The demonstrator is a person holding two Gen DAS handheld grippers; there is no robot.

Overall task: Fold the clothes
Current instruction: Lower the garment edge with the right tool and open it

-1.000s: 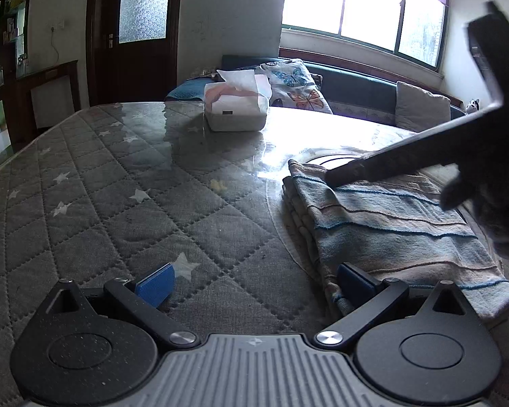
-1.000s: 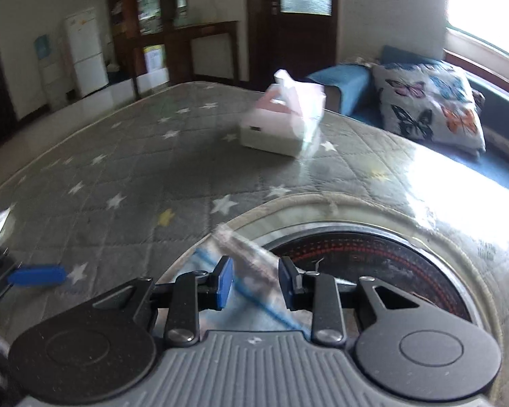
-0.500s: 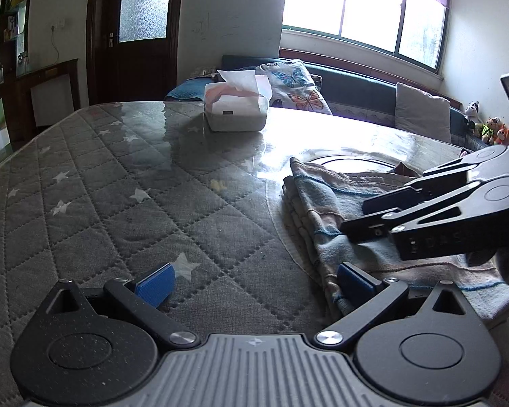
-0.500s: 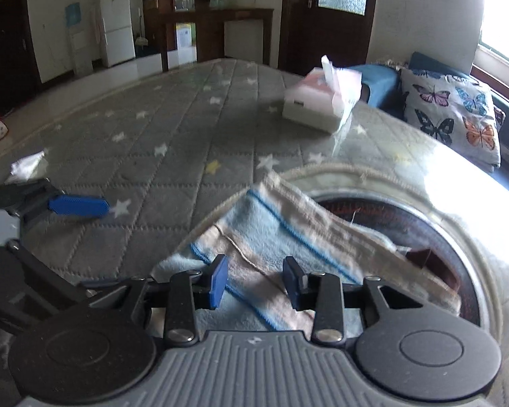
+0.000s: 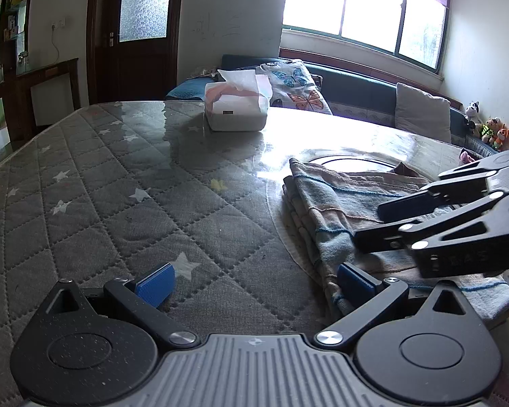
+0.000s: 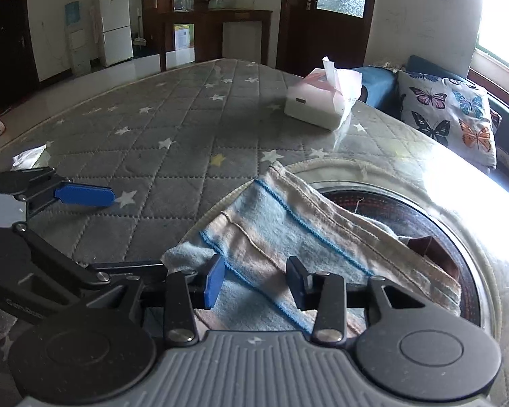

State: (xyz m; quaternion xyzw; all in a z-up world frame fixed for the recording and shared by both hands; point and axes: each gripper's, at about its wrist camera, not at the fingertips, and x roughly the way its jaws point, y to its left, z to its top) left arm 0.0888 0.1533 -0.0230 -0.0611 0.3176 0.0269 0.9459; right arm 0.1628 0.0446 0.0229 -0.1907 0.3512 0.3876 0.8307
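Two grippers over one striped cloth (image 6: 288, 234), folded into a layered stack on quilted star-print table cover (image 5: 118, 203), partly overlapping round inset ring (image 6: 451, 237) in tabletop. Tissue box (image 5: 236, 108) well apart, toward far edge.

Left gripper (image 5: 254, 281): spread wide, pads apart, nothing between them; right-side pad just beside near corner of cloth, contact unclear. Parked low over table.

Right gripper (image 6: 254, 281): partly spread, jaws just been opening, striped fabric visible in the gap, pads not pressing on it. Looks like release after laying a fold down. Same tool seen from left wrist view hovering above cloth's near-right part.

Step in hand, as judged: end of a fold, letting go of top layer. Stack looks fairly compact; far corner rumpled near ring, small dark patch showing at right edge.

Next move likely calls for: clearing right tool off fabric without dragging top layer, then either another fold or flattening the loose far edge. Risk: pad snagging terry surface and undoing fold.
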